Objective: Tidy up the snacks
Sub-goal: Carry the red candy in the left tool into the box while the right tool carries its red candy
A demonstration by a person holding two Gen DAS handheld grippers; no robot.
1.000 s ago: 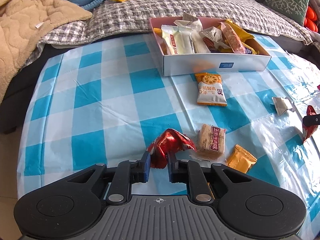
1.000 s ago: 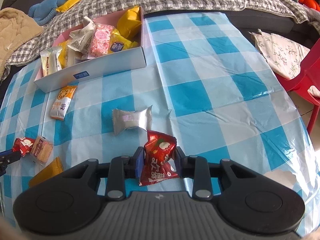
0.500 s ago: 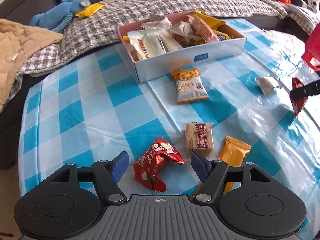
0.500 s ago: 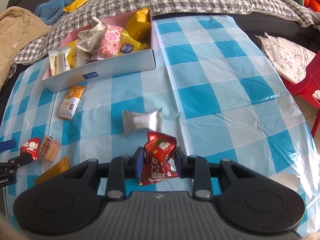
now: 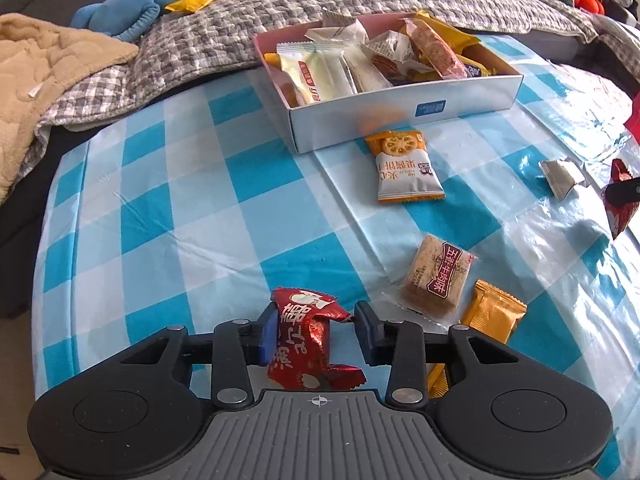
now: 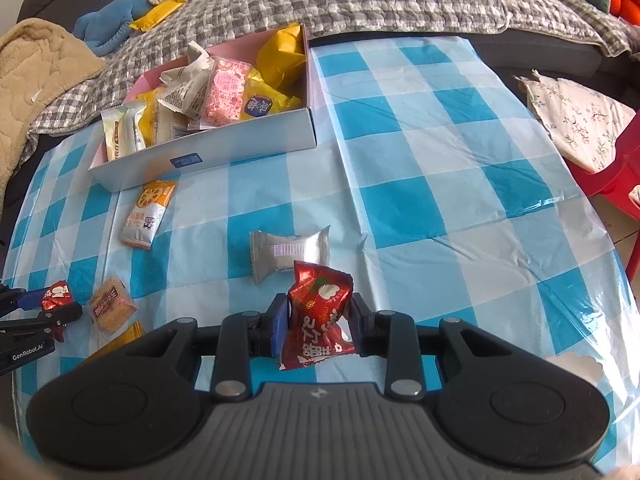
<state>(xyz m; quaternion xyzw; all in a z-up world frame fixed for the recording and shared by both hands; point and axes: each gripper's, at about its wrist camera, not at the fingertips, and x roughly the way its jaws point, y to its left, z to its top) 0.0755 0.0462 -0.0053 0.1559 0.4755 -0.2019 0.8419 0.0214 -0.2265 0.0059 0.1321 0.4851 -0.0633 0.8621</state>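
Red foil snack packet [image 5: 306,334] sits between the left gripper's [image 5: 316,336] jaws, which have just been closing; only the left pad visibly touches. At two o'clock lie a beef-cake packet [image 5: 438,276] and gold sachet [image 5: 492,316]. The right gripper [image 6: 318,322] pinches another red packet [image 6: 318,316]; a silver packet [image 6: 290,252] lies at twelve, the snack box [image 6: 224,152] at eleven.

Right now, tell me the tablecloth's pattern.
Blue-and-white checks on the tablecloth, clearest in the right wrist view.

Left tongs [image 5: 316,334] and right tongs [image 6: 318,326] seen as black linkages, blue pads, silver screws, ribbed grey housing, "GenRobot.AI" lettering
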